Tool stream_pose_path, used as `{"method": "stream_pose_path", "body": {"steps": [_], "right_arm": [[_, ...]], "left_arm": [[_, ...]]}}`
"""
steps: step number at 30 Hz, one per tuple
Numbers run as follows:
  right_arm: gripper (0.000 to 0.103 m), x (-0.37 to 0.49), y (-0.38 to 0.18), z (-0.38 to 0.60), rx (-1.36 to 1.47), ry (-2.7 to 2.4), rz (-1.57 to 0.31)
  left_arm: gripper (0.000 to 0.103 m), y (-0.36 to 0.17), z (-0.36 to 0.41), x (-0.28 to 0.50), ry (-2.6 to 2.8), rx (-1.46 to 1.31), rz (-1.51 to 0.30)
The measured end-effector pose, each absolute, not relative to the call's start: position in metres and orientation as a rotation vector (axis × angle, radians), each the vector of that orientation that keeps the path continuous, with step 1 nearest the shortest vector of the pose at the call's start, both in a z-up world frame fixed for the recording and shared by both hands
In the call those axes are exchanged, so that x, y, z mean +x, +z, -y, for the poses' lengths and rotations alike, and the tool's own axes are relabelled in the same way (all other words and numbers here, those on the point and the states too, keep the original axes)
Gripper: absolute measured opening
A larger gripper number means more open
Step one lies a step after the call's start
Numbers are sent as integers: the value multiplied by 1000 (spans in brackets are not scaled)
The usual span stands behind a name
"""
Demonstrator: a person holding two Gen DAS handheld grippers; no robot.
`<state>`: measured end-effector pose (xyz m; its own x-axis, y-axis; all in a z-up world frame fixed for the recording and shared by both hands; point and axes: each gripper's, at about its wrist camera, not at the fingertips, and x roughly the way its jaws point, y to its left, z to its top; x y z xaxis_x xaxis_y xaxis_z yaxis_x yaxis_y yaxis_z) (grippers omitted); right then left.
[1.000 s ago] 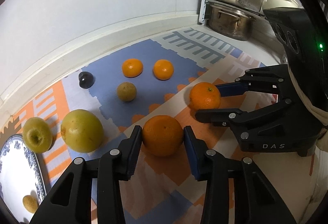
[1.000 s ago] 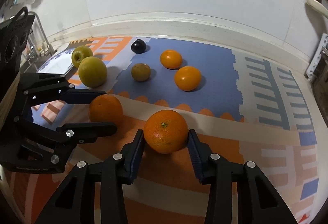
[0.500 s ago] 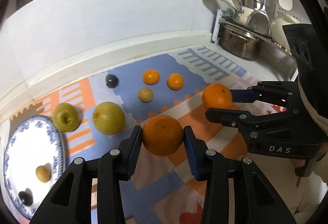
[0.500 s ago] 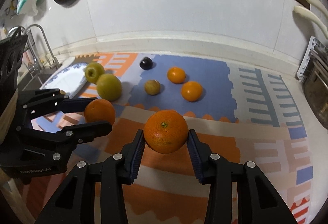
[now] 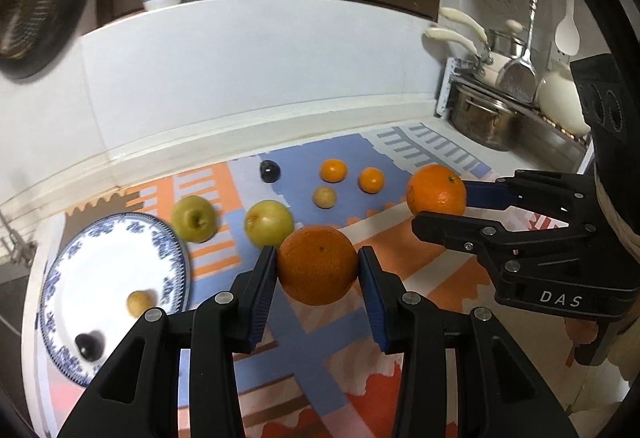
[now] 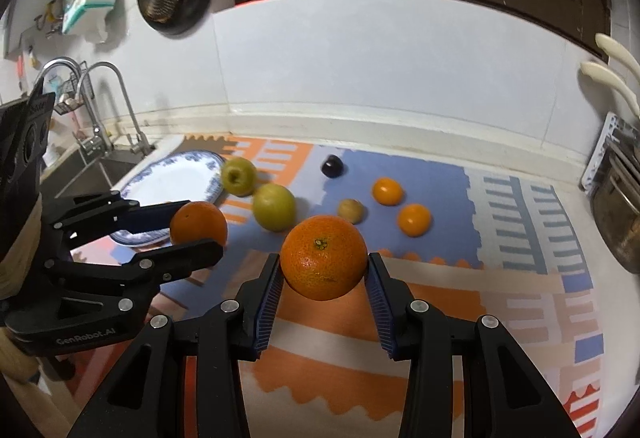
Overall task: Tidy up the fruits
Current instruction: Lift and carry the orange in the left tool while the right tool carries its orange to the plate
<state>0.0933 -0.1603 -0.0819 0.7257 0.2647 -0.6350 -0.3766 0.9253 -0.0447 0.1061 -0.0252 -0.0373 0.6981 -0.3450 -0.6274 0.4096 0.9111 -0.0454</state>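
Observation:
My left gripper [image 5: 317,270] is shut on a large orange [image 5: 317,264] and holds it above the patterned mat. My right gripper [image 6: 323,274] is shut on a second large orange [image 6: 323,262], also in the air. Each gripper shows in the other's view: the right gripper [image 5: 438,203] with its orange [image 5: 436,189], the left gripper [image 6: 200,228] with its orange [image 6: 198,224]. On the mat lie two green apples [image 5: 194,217] [image 5: 269,222], two small tangerines [image 5: 333,170] [image 5: 371,179], a small yellowish fruit [image 5: 324,196] and a dark plum [image 5: 269,170].
A blue-rimmed white plate [image 5: 56,278] at the left holds a small yellowish fruit [image 5: 140,302] and a dark plum [image 5: 89,345]. A sink with taps [image 6: 100,109] lies beyond the plate. A steel pot [image 5: 482,115] and dish rack stand at the right. The wall runs along the back.
Both grippers have risen from the mat with their oranges. The views now take in more of the counter, the plate and the wall cabinets.

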Motion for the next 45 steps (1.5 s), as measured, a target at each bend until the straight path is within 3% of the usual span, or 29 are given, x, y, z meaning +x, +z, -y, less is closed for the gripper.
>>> {"method": "stream_pose_path", "body": {"steps": [21,45], "right_arm": [[43,74,-79,86,-217,471,-657],[43,105,-91,-2,-242,614,-686]], "left_arm": [[40,-34,-57,68,-236,35,-647],[40,-33,-133,77,-46,2,-647]]}}
